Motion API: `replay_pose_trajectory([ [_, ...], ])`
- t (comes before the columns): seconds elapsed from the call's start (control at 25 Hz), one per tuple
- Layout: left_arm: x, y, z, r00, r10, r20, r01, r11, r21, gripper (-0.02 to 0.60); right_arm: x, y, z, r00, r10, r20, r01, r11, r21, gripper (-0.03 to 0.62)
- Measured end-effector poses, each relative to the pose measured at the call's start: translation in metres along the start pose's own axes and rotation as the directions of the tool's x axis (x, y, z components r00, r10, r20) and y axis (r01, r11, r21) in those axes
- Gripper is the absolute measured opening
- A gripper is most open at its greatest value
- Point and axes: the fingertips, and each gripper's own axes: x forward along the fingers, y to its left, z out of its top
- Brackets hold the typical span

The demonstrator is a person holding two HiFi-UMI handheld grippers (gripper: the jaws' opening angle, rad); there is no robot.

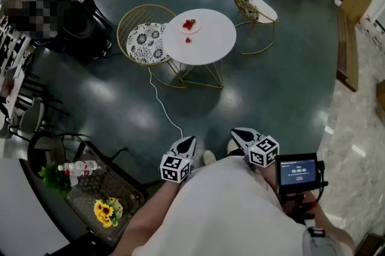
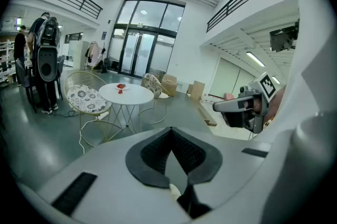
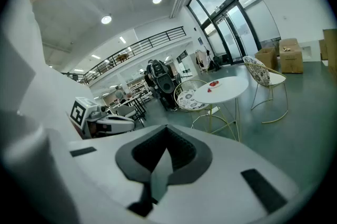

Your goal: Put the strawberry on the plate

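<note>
Standing well back from the round white table (image 1: pixel 212 47), across a stretch of dark floor (image 1: pixel 271 86).

Left gripper (image 1: pixel 187 140) low at the frame's bottom, close to the body, pointing toward the table. Fingers pressed together, nothing between them (own view confirms: black pads meeting in a narrow V).

Right gripper (image 1: pixel 240 133) just beside it, likewise aimed at the table. Fingers also pressed together, nothing pinched.

Loose strawberry (image 1: pixel 187 40) lying on the bare tabletop, just beside the plate (image 1: pixel 197 27) on its near side, not on it. Other red berries (image 1: pixel 189 24) already on the plate.

Chair (image 1: pixel 144 42) with a patterned cushion against the table's left edge; second chair (image 1: pixel 255 5) at the far right side. White cable (image 1: pixel 159 98) trailing across the floor from the table's foot toward the grippers.
</note>
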Motion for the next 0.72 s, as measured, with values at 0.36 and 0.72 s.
replay_pose_trajectory([
  [0.36, -0.006, -0.055, -0.005, 1.000, -0.003, 0.022, 0.003, 0.999, 0.040, 0.006, -0.049, 0.007, -0.005, 0.999, 0.028, 0.045, -0.027, 0.999, -0.031, 0.005],
  [0.72, -0.014, -0.125, -0.024, 0.999, 0.030, 0.026, -0.030, 1.000, 0.008, 0.006, -0.114, 0.011, -0.020, 0.996, 0.065, 0.063, -0.063, 0.997, -0.039, 0.005],
])
